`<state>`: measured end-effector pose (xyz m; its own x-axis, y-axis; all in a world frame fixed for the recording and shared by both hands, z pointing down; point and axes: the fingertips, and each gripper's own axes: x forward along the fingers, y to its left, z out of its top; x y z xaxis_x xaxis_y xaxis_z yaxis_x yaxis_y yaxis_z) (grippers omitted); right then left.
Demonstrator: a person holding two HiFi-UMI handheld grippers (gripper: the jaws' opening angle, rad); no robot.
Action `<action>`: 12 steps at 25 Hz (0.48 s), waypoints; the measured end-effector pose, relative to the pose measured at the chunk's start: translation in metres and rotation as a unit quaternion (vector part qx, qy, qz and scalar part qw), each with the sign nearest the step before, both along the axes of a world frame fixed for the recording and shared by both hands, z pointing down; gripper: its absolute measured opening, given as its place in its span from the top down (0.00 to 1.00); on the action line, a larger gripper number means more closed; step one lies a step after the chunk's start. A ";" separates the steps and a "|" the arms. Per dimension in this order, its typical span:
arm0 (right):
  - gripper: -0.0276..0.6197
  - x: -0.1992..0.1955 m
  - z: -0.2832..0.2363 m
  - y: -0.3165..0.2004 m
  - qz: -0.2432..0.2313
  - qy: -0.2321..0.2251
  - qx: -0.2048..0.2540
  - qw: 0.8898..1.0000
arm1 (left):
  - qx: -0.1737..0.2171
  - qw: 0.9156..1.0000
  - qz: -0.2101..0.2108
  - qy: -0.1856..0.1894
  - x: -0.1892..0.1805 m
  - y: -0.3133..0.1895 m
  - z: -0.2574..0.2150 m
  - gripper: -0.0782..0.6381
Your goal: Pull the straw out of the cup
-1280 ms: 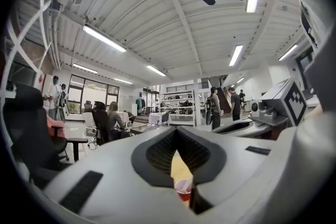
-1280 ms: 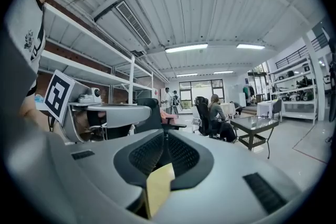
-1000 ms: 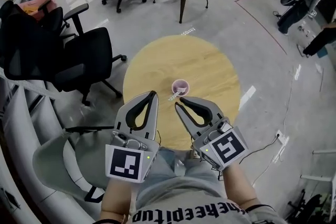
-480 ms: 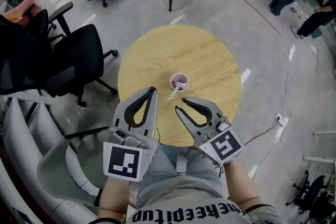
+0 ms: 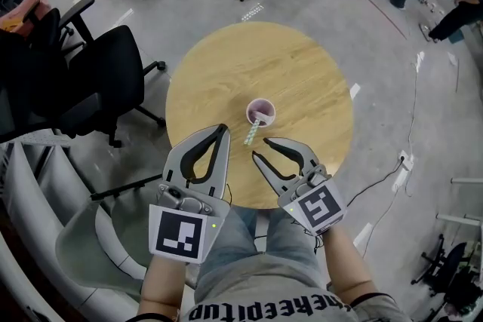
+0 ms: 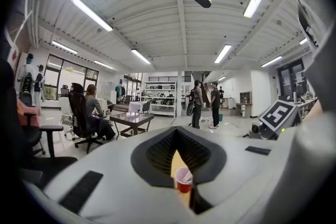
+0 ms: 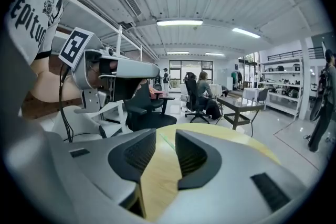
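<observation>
On the round wooden table point(image 5: 302, 79), the cup point(image 5: 261, 111) stood near the middle, its striped straw point(image 5: 251, 133) leaning out over the rim toward the person. The left gripper point(image 5: 223, 130) hovered near it, jaws together and gripping nothing. The right gripper point(image 5: 259, 148), alongside, had just been spreading its jaws; they stood wide apart with only tabletop showing between them.

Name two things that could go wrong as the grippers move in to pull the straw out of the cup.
1. The cup stands free on the table and nothing holds it: the left gripper is shut short of it, so pulling the leaning straw may tip or drag it.
2. The right gripper, whose jaws have just been opening with nothing between them, could knock the thin straw aside.
</observation>
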<state>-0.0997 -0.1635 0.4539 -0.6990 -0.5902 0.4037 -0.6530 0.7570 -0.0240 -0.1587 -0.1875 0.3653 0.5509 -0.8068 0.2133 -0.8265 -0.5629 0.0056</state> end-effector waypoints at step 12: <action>0.71 -0.008 0.034 -0.017 -0.015 0.042 0.015 0.999 | -0.023 1.000 0.010 -0.005 -0.002 -0.012 0.026 0.86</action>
